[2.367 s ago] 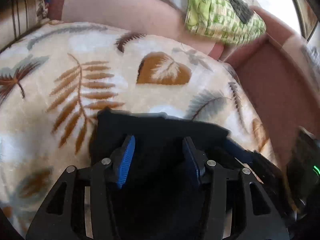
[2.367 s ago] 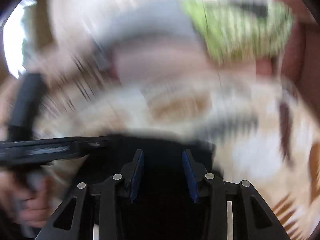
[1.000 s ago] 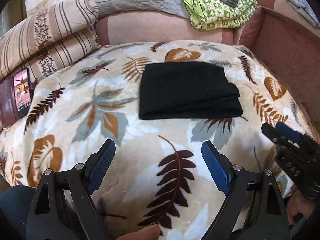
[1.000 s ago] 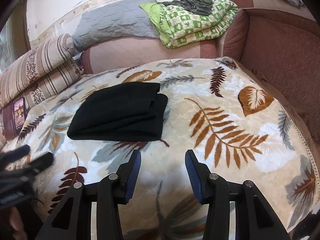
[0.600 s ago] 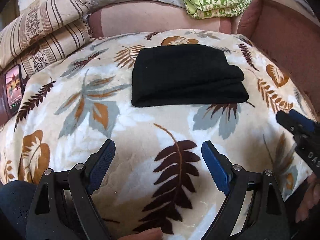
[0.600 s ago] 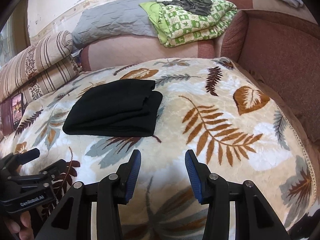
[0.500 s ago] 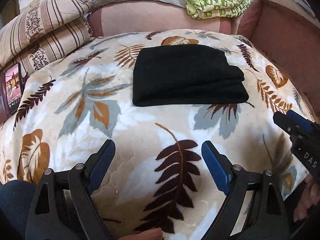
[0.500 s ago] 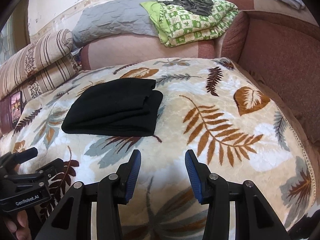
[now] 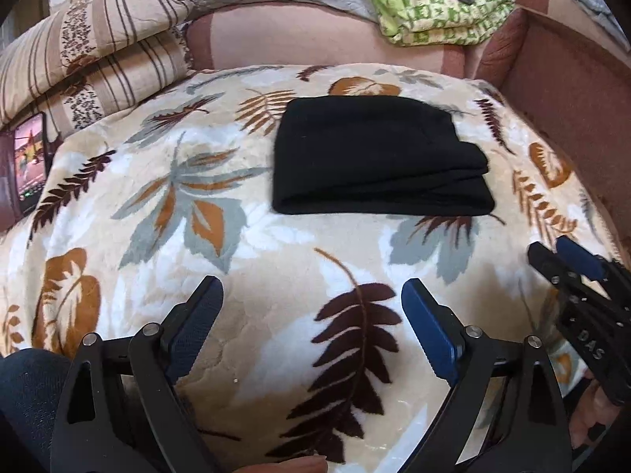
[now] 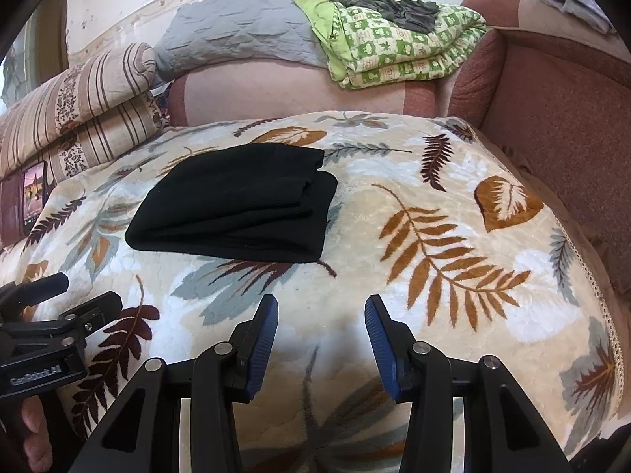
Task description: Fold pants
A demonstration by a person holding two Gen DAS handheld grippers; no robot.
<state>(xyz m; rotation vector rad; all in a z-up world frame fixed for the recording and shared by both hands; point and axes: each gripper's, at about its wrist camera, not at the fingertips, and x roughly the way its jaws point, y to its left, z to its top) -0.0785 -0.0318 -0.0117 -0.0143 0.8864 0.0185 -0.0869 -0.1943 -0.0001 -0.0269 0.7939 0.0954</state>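
pants [image 9: 378,161] well beyond both jaws

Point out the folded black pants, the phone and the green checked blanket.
folded black pants [image 9: 374,161], left wrist view, middle of the top layer.
phone [image 9: 29,161], left wrist view, its lit screen.
green checked blanket [image 10: 398,47], right wrist view, its folded front.

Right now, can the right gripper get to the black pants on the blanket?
Probably yes. The right gripper is open and empty, and only bare leaf blanket lies between it and the folded black pants, ahead to its left.
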